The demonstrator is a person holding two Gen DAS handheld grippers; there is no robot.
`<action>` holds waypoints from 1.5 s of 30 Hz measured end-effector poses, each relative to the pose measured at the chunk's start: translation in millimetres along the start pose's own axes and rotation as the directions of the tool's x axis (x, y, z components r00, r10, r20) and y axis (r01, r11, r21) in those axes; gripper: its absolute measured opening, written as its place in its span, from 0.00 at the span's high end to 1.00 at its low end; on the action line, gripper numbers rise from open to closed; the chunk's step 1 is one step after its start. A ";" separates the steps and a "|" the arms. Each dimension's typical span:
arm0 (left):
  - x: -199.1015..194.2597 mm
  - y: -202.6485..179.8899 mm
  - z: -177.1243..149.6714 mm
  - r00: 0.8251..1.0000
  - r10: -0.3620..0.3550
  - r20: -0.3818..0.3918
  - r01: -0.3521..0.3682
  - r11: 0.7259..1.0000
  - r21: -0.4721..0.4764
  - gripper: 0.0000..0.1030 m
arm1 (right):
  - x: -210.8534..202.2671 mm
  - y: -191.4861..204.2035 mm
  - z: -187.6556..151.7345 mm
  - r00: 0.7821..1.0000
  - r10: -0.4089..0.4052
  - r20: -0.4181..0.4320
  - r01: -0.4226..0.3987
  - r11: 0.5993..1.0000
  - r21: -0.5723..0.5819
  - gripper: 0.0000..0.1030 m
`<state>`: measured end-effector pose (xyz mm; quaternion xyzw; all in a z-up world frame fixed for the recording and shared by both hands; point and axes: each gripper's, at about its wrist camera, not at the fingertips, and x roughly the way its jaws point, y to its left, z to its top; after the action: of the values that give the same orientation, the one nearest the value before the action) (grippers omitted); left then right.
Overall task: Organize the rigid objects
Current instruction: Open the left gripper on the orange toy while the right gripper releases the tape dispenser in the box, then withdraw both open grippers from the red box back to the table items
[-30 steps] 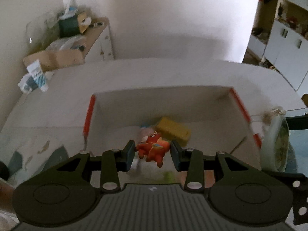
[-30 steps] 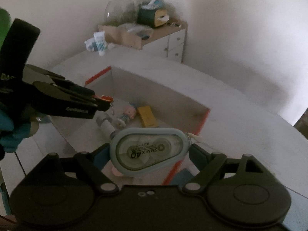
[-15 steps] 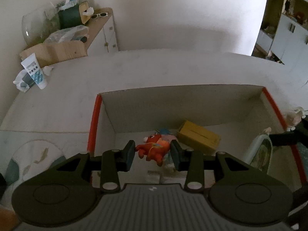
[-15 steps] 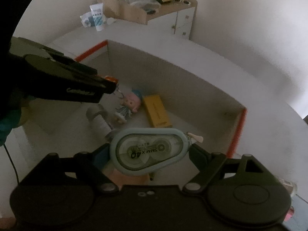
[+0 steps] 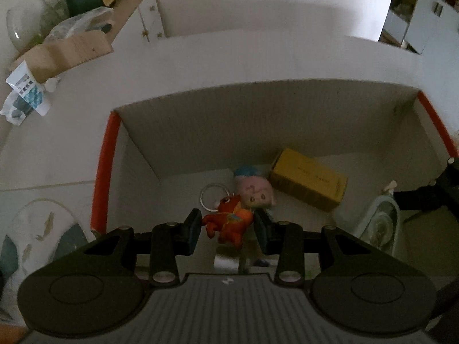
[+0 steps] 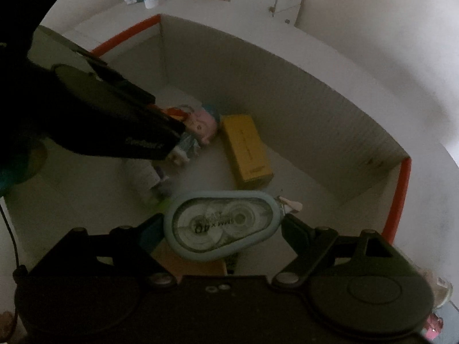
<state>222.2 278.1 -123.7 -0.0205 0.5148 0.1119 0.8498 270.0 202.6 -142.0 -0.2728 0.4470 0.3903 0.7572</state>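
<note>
My left gripper (image 5: 226,226) is shut on a small orange toy figure (image 5: 231,222) and holds it low inside the white cardboard box (image 5: 258,109) with orange edges. My right gripper (image 6: 221,226) is shut on a pale blue correction tape dispenser (image 6: 222,223), also inside the box (image 6: 287,91). On the box floor lie a yellow carton (image 5: 308,183), a pink-headed doll keychain (image 5: 254,190) with a metal ring, and a small bottle (image 6: 145,176). The left gripper shows in the right wrist view (image 6: 172,134), over the doll (image 6: 200,124) and beside the yellow carton (image 6: 246,152).
The box stands on a white table (image 5: 229,57). A white tube (image 5: 27,89) and a brown cardboard piece (image 5: 68,51) lie at the table's far left. A cluttered cabinet (image 5: 129,5) stands behind. A patterned plate (image 5: 37,229) lies left of the box.
Both grippers have moved forward and down into the box with their objects still held. The orange toy now hangs just above the doll on the box floor.
</note>
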 end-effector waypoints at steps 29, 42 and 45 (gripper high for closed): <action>-56.0 -4.6 -13.7 0.995 -0.038 0.090 0.042 0.998 -0.044 0.36 | -73.1 -13.2 -22.9 0.982 0.032 0.185 -0.055 0.991 0.118 0.06; -111.4 -20.5 -34.6 0.982 -0.047 0.181 0.055 0.998 -0.039 0.35 | -132.1 -27.4 -58.2 0.942 0.042 0.334 -0.111 0.975 0.191 0.05; -124.7 -28.1 -40.2 0.978 -0.057 0.203 0.066 0.997 -0.037 0.30 | -146.3 -30.6 -69.6 0.930 0.046 0.363 -0.125 0.972 0.197 0.04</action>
<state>137.7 223.6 -35.2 -0.0432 0.4227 0.0982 0.8999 220.0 82.0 -41.2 -0.0934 0.3538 0.4149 0.8331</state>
